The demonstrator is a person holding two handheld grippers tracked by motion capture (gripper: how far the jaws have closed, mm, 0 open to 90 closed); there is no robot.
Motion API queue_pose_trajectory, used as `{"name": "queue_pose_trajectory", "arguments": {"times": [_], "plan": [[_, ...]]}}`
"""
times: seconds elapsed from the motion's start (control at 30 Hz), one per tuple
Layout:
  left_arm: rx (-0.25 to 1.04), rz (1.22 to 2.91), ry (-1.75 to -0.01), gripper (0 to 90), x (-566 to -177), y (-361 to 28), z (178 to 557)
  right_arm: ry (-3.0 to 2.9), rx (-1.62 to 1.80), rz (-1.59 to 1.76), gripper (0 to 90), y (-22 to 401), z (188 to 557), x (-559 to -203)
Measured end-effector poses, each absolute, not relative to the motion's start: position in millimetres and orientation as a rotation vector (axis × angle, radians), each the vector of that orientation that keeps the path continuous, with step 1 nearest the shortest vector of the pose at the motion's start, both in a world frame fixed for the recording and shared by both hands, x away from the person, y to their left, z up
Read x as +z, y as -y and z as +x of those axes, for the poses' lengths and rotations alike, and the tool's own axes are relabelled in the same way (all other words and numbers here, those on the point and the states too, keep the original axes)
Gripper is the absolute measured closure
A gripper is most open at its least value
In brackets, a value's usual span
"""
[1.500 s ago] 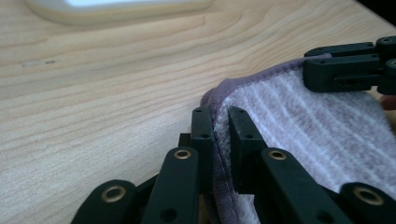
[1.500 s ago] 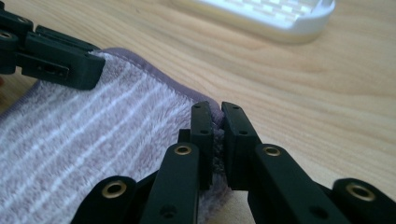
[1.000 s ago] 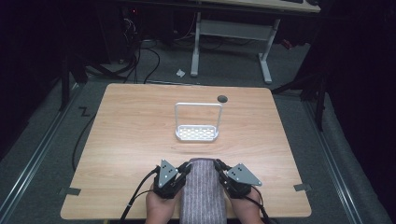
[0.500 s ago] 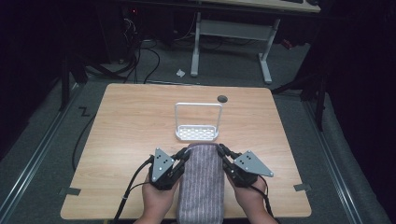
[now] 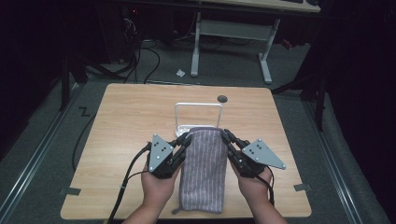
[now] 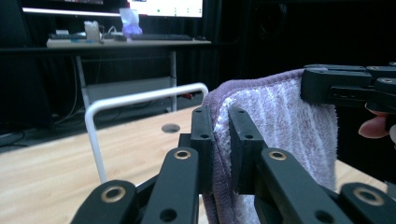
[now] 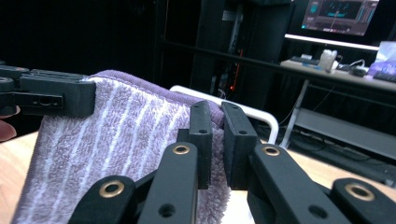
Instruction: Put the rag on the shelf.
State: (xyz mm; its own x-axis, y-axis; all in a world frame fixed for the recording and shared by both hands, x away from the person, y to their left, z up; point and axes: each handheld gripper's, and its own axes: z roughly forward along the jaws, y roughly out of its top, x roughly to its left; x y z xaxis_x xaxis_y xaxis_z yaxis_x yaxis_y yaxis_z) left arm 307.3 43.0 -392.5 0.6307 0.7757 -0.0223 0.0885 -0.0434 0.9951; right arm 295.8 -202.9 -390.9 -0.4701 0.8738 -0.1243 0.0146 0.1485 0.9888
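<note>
A purple striped towel (image 5: pixel 203 170) hangs lifted between both grippers, its lower end trailing near the table's front edge. My left gripper (image 5: pixel 185 139) is shut on the towel's top left corner (image 6: pixel 219 140). My right gripper (image 5: pixel 225 136) is shut on the top right corner (image 7: pixel 215 140). Just beyond the towel's top edge stands a white wire rack (image 5: pixel 198 116) with an arched bar (image 6: pixel 140 100) on a perforated base. In the right gripper view that bar (image 7: pixel 243 111) shows behind the towel.
The wooden table (image 5: pixel 126 121) has a small dark hole (image 5: pixel 222 98) near its far edge. Cables (image 5: pixel 88 140) trail off the left side. A desk frame (image 5: pixel 229 42) stands on the floor beyond the table.
Both grippers have risen and moved forward with the towel's top edge, lifting it up to the rack's base. The towel now covers part of the rack.
</note>
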Motion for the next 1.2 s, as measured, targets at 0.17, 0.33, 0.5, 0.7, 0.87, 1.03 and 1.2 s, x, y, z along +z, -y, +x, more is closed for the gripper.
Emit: {"name": "queue_pose_trajectory", "arguments": {"times": [0.17,0.33,0.5,0.7,0.87,1.03,1.2], "plan": [[0.674,1.511,-0.732,81.9,-377.7,-42.0,312.9,-1.621,1.433,0.861,83.9,204.4,300.5,-375.7],[0.689,1.478,-0.732,81.9,-365.3,-42.0,320.3,-1.582,1.456,0.849,84.0,204.8,306.3,-360.1],[0.722,1.462,-0.708,81.9,-350.3,-40.1,327.2,-1.544,1.471,0.834,84.1,205.1,311.1,-348.2],[0.751,1.450,-0.689,81.9,-333.0,-35.7,338.6,-1.517,1.477,0.840,84.1,208.6,321.6,-332.8],[0.763,1.447,-0.683,81.9,-326.0,-31.2,349.4,-1.502,1.475,0.840,84.0,211.2,329.9,-321.7],[0.757,1.442,-0.679,81.8,-324.9,-30.6,359.4,-1.502,1.468,0.849,84.0,212.5,337.7,-317.2],[0.759,1.447,-0.701,81.8,-326.9,-29.1,379.0,-1.517,1.475,0.887,83.9,213.3,355.3,-316.2]]}}
